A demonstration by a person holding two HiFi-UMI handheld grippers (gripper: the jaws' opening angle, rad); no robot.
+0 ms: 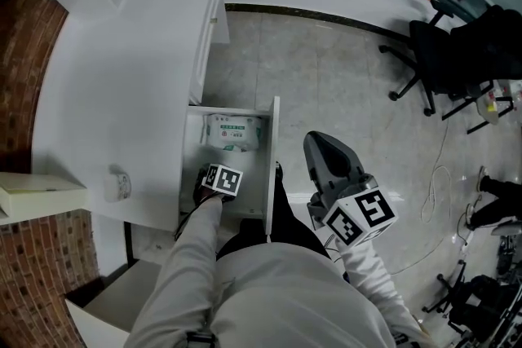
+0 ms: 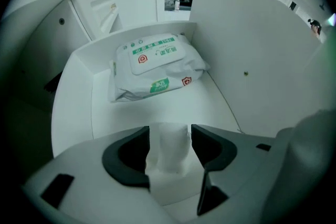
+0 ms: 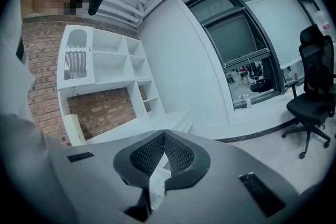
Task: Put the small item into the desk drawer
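Left gripper [image 2: 170,131] jaws stand wide apart at lower centre, small white item [image 2: 169,150] between them in the drawer [image 2: 157,110]. Right gripper [image 3: 164,136] jaws closed together.

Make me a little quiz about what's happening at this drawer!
1. True or false: the drawer is open.
2. What lies at the drawer's back? A) wipes pack B) cup C) book
3. Which hand-held gripper has the white item between its jaws?

Key: 1 true. 2 A. 3 the left hand-held gripper, jaws apart around it.
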